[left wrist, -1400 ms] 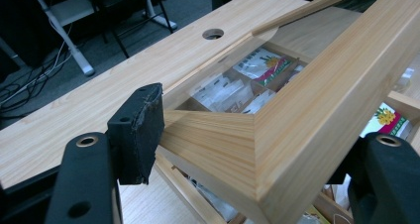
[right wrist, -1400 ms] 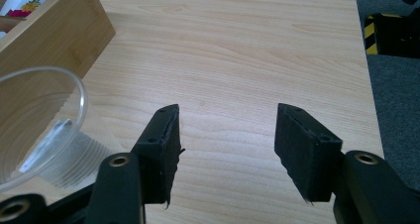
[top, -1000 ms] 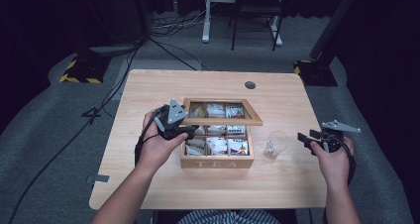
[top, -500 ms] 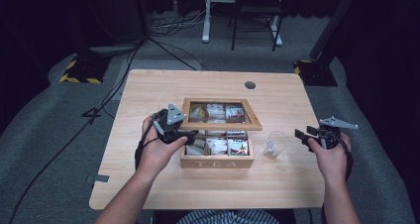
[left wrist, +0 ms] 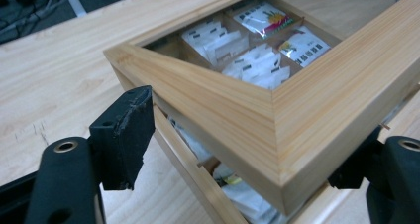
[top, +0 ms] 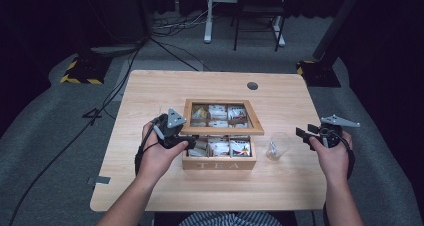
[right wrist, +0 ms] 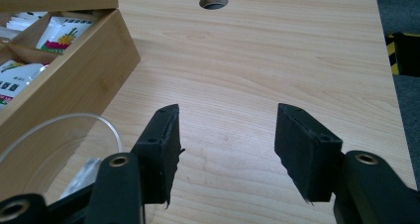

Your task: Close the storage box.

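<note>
The left tool [top: 176,136] straddled the near-left corner of the tea box's hinged lid [left wrist: 277,110]. Its jaws had just been closing a little, yet the left pad [left wrist: 126,135] stood clear of the wood, so it was released. The tea box [top: 220,161] sat mid-desk [top: 150,96], a glass cup [top: 278,146] just beside it. The right tool [top: 314,134] hovered released, nothing between its jaws.

My table [right wrist: 277,50] at the upper middle is pale wood, smooth and matt. The tea box [left wrist: 233,110] at centre frame is light bamboo-like wood with a satin sheen. Its sachets [left wrist: 260,18] look like glossy paper. My jaws' pads [right wrist: 166,135] are black, matt, rough-edged rubber. The cup [top: 278,145], right of centre, is clear plastic.
</note>
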`<state>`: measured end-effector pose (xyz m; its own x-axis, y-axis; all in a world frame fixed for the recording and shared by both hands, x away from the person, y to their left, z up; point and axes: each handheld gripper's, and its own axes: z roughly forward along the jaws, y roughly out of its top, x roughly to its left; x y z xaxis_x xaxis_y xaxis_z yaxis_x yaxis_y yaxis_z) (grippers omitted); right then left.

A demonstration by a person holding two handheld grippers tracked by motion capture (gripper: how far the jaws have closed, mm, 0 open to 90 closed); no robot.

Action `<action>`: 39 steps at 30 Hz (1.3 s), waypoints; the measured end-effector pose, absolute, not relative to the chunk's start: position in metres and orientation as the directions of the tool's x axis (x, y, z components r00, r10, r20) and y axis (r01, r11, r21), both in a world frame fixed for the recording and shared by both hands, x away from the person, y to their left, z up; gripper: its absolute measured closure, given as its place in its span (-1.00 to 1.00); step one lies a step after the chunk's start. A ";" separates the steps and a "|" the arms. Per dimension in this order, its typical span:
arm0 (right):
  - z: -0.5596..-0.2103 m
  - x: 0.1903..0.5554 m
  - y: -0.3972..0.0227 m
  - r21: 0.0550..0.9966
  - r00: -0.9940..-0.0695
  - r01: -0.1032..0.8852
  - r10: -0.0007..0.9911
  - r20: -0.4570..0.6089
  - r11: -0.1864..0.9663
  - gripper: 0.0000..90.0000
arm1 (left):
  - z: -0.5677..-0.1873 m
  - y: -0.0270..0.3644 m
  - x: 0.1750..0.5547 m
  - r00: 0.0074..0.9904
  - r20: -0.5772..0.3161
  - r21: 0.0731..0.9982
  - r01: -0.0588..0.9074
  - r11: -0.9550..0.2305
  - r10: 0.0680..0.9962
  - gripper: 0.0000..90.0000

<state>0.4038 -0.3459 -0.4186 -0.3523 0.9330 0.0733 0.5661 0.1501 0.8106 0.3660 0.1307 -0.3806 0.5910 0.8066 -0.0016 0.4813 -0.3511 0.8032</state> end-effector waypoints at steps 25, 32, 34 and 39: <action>-0.410 0.418 -0.334 0.826 -0.387 0.543 0.918 0.084 0.153 -0.01 | -0.388 0.136 0.349 0.613 -0.070 0.739 0.562 -0.372 0.787 -0.29; -0.407 0.424 -0.329 0.831 -0.406 0.532 0.910 0.085 0.160 -0.01 | -0.393 0.135 0.343 0.618 -0.073 0.719 0.576 -0.388 0.783 -0.22; -0.406 0.425 -0.326 0.832 -0.408 0.532 0.908 0.089 0.157 -0.01 | -0.395 0.135 0.342 0.618 -0.075 0.713 0.582 -0.391 0.783 -0.22; -0.405 0.430 -0.321 0.835 -0.425 0.525 0.901 0.089 0.166 -0.01 | -0.399 0.135 0.339 0.619 -0.081 0.709 0.587 -0.391 0.781 -0.16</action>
<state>0.4295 -0.3211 -0.4050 -0.4252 0.9008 0.0886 0.5247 0.1656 0.8350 0.3389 0.1348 -0.3991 0.6188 0.7814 -0.0807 0.5867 -0.3914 0.7089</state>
